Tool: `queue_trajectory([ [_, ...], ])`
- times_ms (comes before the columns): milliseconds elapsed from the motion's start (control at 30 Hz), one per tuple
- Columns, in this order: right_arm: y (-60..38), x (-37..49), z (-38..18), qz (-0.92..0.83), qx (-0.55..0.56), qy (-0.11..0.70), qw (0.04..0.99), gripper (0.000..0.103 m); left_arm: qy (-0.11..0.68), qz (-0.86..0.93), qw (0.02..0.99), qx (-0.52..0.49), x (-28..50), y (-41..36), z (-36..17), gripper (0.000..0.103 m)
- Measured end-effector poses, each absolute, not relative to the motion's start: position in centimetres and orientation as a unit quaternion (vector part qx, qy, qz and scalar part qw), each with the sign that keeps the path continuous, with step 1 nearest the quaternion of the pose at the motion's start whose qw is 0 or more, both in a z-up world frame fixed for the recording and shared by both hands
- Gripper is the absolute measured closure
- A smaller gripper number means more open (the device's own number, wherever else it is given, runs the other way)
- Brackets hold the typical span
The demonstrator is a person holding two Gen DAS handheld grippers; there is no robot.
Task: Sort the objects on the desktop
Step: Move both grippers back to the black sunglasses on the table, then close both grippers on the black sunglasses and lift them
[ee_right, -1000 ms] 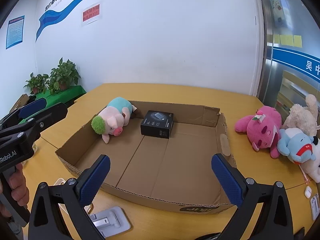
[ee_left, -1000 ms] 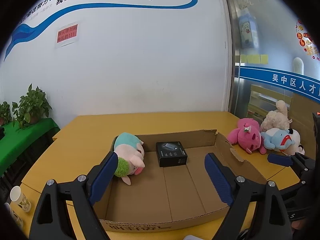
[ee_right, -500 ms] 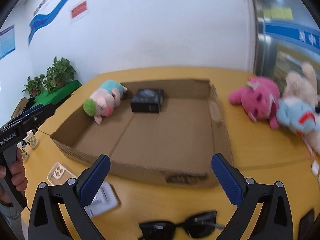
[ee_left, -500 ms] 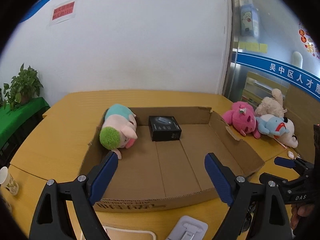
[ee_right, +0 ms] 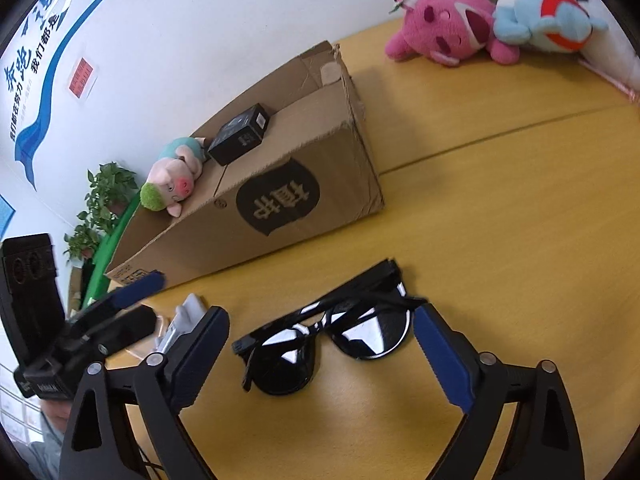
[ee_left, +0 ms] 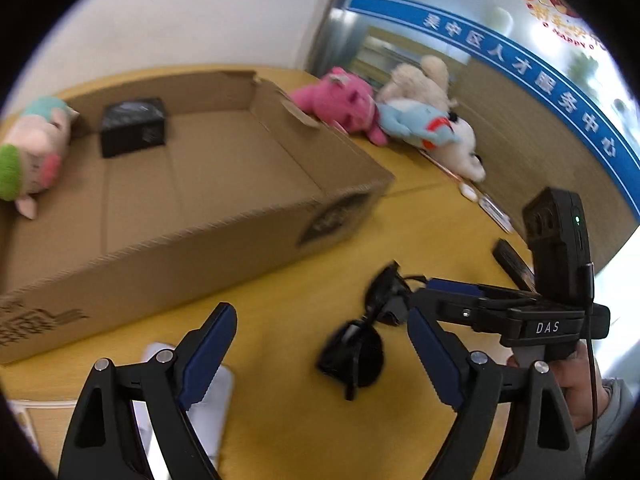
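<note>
1 yellow table [ee_right: 500, 208] is carrying everything. 1 open cardboard box [ee_right: 280, 200] is sitting at about 11 o'clock in the right wrist view, w/ 2 things lying inside it at the far end: 1 plush pig [ee_right: 172, 178] w/ a green tuft, and 1 black box [ee_right: 240, 132] just beside it toward 1 o'clock.

Outside the box, at 1 o'clock, 3 plush toys are lying bunched together on the table: 1 pink [ee_right: 444, 30], 1 blue [ee_right: 544, 20], 1 cream [ee_left: 424, 76], the pink and blue touching. A 4th, white one [ee_left: 460, 148] is showing under the blue in the left wrist view.

1 pair of black sunglasses [ee_right: 332, 336] is lying folded on the table near the box's front, at 6 o'clock from it.

2 grippers are working. Right gripper [ee_right: 324, 356] is standing apart; its jaws have just been closing in, w/ the sunglasses lying between the blue pads but neither pad pressing on them, as far as the view shows. Left gripper [ee_left: 320, 352] is standing apart too, nothing clamped; sunglasses are lying just inside its right pad at 3 o'clock, and 1 white stand [ee_left: 212, 392] is lying under its left pad at 8 o'clock.
</note>
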State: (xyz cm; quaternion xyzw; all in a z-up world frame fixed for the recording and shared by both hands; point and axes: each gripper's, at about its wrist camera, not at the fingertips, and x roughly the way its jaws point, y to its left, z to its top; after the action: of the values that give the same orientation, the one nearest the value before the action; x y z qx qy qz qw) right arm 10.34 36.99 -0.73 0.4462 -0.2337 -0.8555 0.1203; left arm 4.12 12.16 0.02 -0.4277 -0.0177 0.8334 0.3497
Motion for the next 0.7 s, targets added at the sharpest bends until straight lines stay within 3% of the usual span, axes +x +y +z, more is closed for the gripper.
queue_trajectory([
  [133, 36.9, 10.5, -1.7, -0.841, 0.449, -0.264, 0.145, 0.022, -0.018, 0.808, 0.376, -0.454, 3.5, 13.5, -1.6, 0.024],
  [200, 36.8, 10.4, -2.1, -0.834, 0.452, -0.277, 0.154, 0.037, -0.019, 0.794, 0.38, -0.474, 3.1, 14.1, -2.6, 0.039],
  [267, 36.5, 10.2, -2.5, -0.829, 0.457, -0.281, 0.155, 0.047, -0.026, 0.78, 0.386, -0.492, 2.8, 14.5, -3.4, 0.047],
  [400, 36.5, 9.6, -3.1, -0.818, 0.456, -0.306, 0.172, 0.049, -0.023, 0.761, 0.392, -0.516, 2.9, 14.9, -4.9, 0.069],
  [467, 36.3, 9.2, -3.4, -0.817, 0.456, -0.307, 0.173, 0.049, -0.014, 0.756, 0.395, -0.522, 3.1, 15.3, -5.3, 0.075],
  [567, 36.3, 8.6, -3.8, -0.815, 0.453, -0.315, 0.175, 0.052, -0.009, 0.756, 0.4, -0.517, 3.4, 15.5, -5.3, 0.076],
  [700, 36.1, 8.0, -4.3, -0.815, 0.456, -0.311, 0.177, 0.072, -0.012, 0.755, 0.402, -0.517, 3.6, 15.5, -5.4, 0.077],
])
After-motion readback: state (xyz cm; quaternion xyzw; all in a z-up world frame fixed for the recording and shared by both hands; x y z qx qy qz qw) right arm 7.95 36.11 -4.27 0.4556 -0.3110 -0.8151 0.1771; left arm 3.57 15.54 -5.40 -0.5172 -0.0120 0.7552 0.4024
